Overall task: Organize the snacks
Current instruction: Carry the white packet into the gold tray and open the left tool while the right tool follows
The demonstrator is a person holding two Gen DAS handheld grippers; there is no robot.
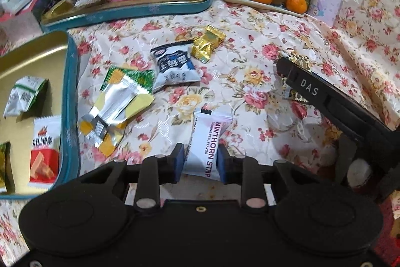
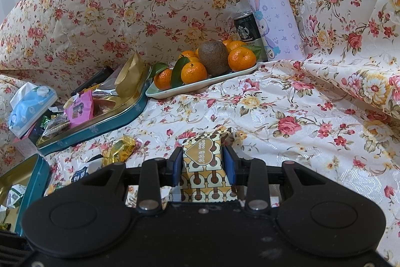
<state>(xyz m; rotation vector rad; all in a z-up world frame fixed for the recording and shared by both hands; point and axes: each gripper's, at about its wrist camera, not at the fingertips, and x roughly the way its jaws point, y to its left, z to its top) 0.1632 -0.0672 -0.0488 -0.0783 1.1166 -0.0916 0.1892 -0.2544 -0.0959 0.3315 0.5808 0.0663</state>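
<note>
Left gripper pinches the hawthorn strip packet between its pads; right gripper clamps the patterned gold packet.

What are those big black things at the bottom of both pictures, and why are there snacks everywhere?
Those are two grabbing tools that a person holds, one in each hand. A small camera sits on each tool, so each picture looks out along its blue jaws. The left gripper has a white hawthorn strip packet between its jaws. The right gripper is shut on a yellow patterned packet. Loose snacks lie on a flowery cloth, with a blue tin holding a few. Behind are a fruit tray and a purple bottle.
</note>
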